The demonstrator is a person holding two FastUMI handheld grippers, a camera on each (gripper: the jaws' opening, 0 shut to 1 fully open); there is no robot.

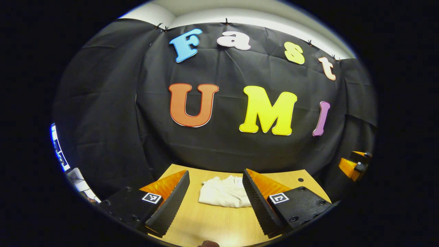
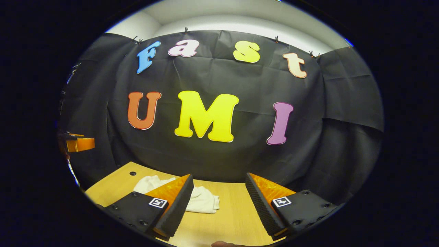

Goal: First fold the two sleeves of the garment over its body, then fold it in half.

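Lying bunched on wooden table (image 1: 219,223): garment (image 1: 224,191)

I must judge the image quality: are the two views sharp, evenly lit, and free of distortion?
Left gripper view: strong fisheye bending at the edges, the white garment on the table sharp and well lit, no glare. Right gripper view: the same curved distortion, garment clear, the booth darker toward the sides; both grippers' open fingers are in focus.

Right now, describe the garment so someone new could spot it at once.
Find the wooden table before the black cloth wall. Near its far edge lies the white garment, bunched into a soft crumpled heap. It is the one pale fabric thing on the bare wood.
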